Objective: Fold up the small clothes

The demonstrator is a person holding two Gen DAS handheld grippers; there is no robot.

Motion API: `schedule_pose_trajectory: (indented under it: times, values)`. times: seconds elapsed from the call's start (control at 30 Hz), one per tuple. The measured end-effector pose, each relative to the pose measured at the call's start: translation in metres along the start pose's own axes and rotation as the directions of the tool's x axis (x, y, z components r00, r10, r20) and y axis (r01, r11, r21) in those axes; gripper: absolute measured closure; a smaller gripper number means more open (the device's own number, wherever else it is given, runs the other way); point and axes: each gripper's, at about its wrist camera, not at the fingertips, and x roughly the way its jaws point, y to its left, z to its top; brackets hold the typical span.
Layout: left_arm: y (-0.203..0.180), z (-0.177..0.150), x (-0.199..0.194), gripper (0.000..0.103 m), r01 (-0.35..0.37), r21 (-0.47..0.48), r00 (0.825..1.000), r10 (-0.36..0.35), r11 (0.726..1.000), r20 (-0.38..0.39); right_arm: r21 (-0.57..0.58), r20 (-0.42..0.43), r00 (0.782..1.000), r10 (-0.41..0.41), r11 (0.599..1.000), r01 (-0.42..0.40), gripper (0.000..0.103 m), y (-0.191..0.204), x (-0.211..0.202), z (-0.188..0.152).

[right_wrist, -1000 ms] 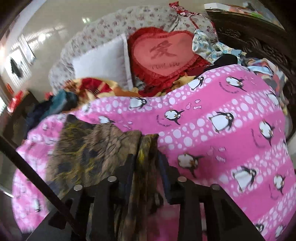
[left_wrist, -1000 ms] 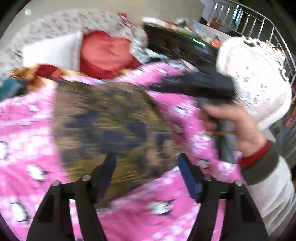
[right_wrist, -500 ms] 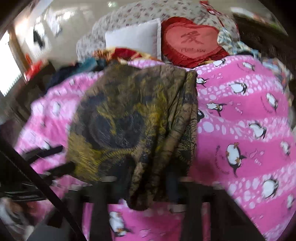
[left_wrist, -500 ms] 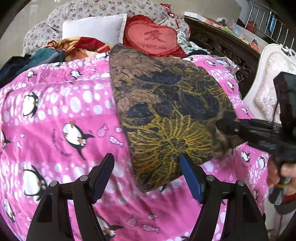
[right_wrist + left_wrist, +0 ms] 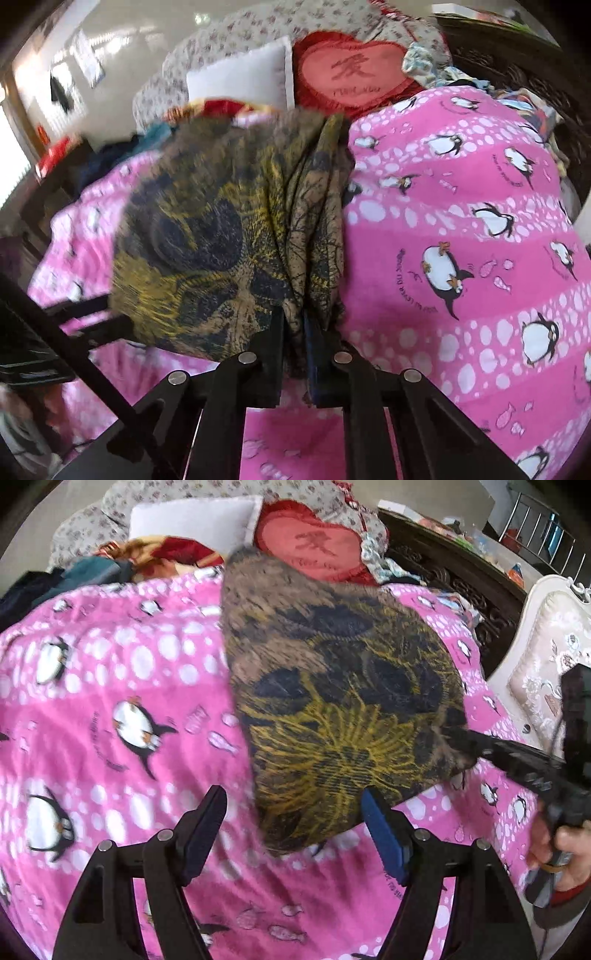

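Brown garment [image 5: 332, 709], thin crinkled fabric with yellow radial print and dark blotches, lies spread on the fleecy pink penguin blanket [image 5: 122, 686], toward its right edge. Right gripper [image 5: 293, 325] closing, pinching a bunched fold. Left gripper [image 5: 295, 827] released, straddling the near hem. Since a second ago, the cloth has been spread flatter.

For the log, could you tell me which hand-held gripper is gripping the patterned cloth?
The right hand-held gripper, closing on the brown patterned cloth; the left is open, empty.
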Motion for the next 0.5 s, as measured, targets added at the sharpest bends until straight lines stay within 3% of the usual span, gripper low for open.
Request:
schedule_pose_trajectory:
  times: [0.07, 0.2, 0.4, 0.5]
  values:
    - [0.003, 0.005, -0.006, 0.026, -0.040, -0.008, 0.998, 0.040, 0.999, 0.037, 0.025, 0.030, 1.000, 0.000, 1.000, -0.001, 0.078, -0.002, -0.012, 0.003]
    - [0.005, 0.014, -0.010, 0.023, -0.091, -0.029, 0.993, 0.093, 0.995, 0.075, -0.026, 0.108, 0.994, -0.026, 0.999, 0.029, 0.078, 0.022, -0.025, 0.016]
    - [-0.001, 0.025, -0.005, 0.023, -0.147, -0.023, 0.984, 0.148, 0.989, 0.101, -0.064, 0.119, 0.993, -0.006, 0.998, 0.014, 0.078, 0.045, -0.002, 0.037]
    - [-0.005, 0.030, 0.002, 0.023, -0.165, -0.011, 0.981, 0.165, 0.986, 0.106, -0.049, 0.129, 0.989, -0.067, 0.996, 0.074, 0.078, 0.040, 0.011, 0.046]
